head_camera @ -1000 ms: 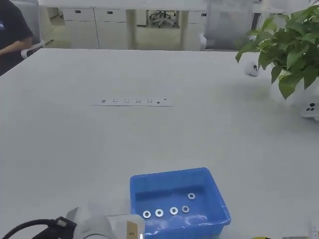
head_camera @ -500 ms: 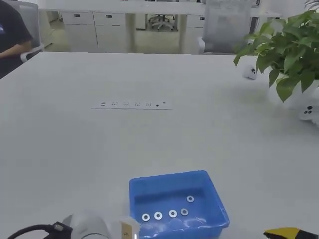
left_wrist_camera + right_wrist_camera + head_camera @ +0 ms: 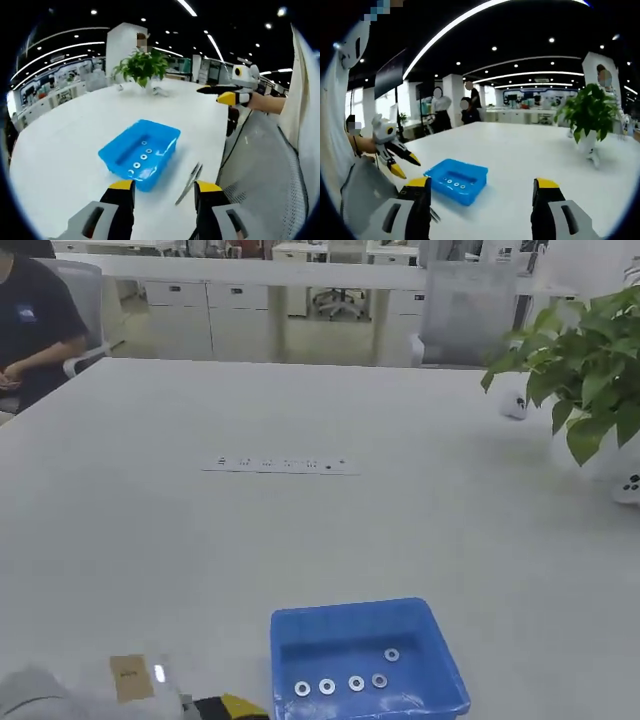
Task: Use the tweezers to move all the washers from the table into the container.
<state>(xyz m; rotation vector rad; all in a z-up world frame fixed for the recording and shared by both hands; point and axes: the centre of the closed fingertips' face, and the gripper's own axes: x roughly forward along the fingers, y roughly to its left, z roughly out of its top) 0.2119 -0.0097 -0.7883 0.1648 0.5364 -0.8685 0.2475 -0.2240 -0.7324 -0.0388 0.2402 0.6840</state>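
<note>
— State of the left gripper (image 3: 165, 186)?
— Wide open, jaws well apart, nothing between them. Points across the table (image 3: 65, 150) toward the bin (image 3: 116, 150).

— And the right gripper (image 3: 483, 182)?
— Open as well, and empty. Looks out over the table from the side, with the bin ahead and a little to the left between its jaws. Comes into the left gripper view too, held up at the upper right, off the table edge.

— Whereabouts of the tweezers (image 3: 189, 183)?
— Flat on the table, just beside the bin, on the side nearest the table edge. Not gripped by anything. Seen in the left gripper view between the two jaws, nearer the right one.

— Washers (image 3: 356, 683)?
— Five, all on the floor of the bin: four in a short row, one set a little apart from the row.

— Place of the bin itself?
— Blue, upright, close to the near edge of the table in the head view, slightly right of centre.

— Anything else around?
— A plant (image 3: 590, 370) in a white pot at the far right of the table, well apart from the bin. A thin strip (image 3: 280, 464) with small marks, lying mid-table. A person (image 3: 35, 315) in a dark shirt, seated at the far left.
</note>
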